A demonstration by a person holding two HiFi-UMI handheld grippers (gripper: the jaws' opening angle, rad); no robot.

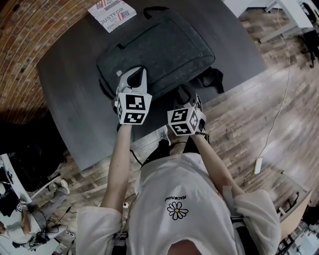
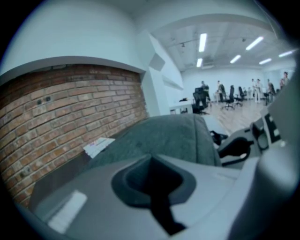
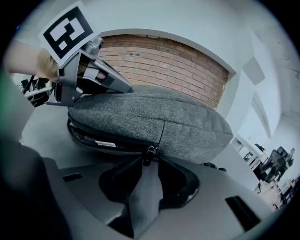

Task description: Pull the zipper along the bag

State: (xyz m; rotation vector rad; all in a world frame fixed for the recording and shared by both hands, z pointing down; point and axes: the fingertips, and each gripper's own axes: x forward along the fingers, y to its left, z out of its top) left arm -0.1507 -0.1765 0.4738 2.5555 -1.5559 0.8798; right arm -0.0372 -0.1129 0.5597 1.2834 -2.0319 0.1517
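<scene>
We judge the bag (image 1: 159,50) to be soft and fairly light. It is grey woven cloth over a padded, domed body, so it would sag and slide on the smooth table (image 1: 75,99) if it were tugged from one end only. The cloth gives little to grip. The right place to take hold is the small zipper pull (image 3: 148,154), which hangs at the seam low in the middle of the right gripper view. Left of it in that view the seam gapes and shows a pale label inside; right of it the seam looks closed.

The bag lies flat across the upper middle of the head view, with a booklet (image 1: 112,12) above it at the top edge.

The right gripper (image 3: 147,161) sits at the bag's lower edge, level with the table. Its jaws narrow to a pinch on the zipper pull, and the forearm runs up from the bottom of the head view.

The left gripper (image 1: 133,74) comes down at a slant onto the bag's lower left corner. Its jaws are drawn close together and we see nothing between them. Its tips appear to press on the cloth, which would steady the bag against the pull.
</scene>
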